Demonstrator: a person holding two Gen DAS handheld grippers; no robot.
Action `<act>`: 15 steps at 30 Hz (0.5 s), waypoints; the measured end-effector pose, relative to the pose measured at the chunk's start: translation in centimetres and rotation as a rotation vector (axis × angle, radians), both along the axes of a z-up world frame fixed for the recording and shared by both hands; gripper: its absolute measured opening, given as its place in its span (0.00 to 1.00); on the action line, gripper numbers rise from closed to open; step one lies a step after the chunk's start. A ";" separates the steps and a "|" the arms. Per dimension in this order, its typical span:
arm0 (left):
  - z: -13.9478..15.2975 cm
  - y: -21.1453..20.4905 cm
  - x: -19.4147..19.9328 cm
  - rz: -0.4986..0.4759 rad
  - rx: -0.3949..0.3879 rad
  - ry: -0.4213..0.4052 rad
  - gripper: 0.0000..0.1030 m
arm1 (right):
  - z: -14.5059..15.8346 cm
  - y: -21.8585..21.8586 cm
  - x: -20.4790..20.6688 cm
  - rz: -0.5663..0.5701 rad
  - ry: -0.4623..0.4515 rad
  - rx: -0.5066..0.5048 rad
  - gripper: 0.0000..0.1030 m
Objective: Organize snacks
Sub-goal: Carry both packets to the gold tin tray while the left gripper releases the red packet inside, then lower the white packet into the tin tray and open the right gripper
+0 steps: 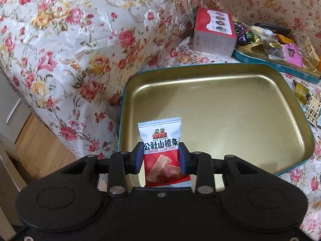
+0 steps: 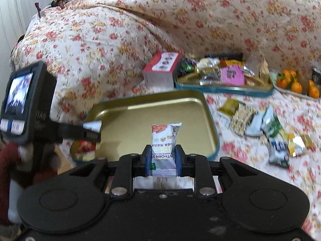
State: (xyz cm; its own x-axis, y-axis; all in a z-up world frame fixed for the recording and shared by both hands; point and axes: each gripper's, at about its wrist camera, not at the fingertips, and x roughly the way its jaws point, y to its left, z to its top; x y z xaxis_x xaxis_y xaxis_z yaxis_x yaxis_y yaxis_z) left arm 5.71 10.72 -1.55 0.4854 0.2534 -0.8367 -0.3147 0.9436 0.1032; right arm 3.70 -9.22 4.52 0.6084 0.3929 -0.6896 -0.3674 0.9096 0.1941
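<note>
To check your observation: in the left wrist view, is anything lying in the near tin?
No: the near tin shows only its bare gold floor.

From my left view, the floral cover (image 1: pixel 80 40) fills nearly everything, draped in folds over a bulky shape toward 10 o'clock. At 8 o'clock, below its edge, I see a strip of wood floor (image 1: pixel 40 146). A white panel (image 1: pixel 14 108) stands at 9 o'clock, just beside the floor.

From my right view, the same cover (image 2: pixel 220 20) runs up to 12 o'clock. At 3 o'clock a plate of oranges (image 2: pixel 297 84) sits on it, with a dark can (image 2: pixel 316 75) just behind the fruit. At 11 o'clock a small dark ornament (image 2: pixel 59 2) pokes above the cover. Pale wall (image 2: pixel 12 10) shows at 10 o'clock.
</note>
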 end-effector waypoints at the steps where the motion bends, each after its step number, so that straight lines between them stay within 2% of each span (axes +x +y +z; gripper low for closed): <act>1: -0.1 0.1 0.1 0.003 -0.004 0.003 0.43 | -0.1 0.3 0.5 0.002 -0.004 -0.003 0.25; 7: -0.3 0.8 0.2 0.004 -0.055 0.009 0.43 | -1.3 2.0 3.3 -0.021 0.019 0.005 0.25; 15: 0.1 0.7 -0.1 -0.018 -0.061 -0.003 0.43 | -3.1 3.4 4.7 -0.044 0.024 -0.021 0.25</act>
State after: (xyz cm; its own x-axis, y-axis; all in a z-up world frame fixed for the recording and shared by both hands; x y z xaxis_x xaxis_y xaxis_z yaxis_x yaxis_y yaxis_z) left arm 5.58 11.46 -1.49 0.4916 0.1935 -0.8490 -0.2983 0.9534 0.0445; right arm 8.44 -5.78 1.47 0.6076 0.3516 -0.7121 -0.3226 0.9286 0.1832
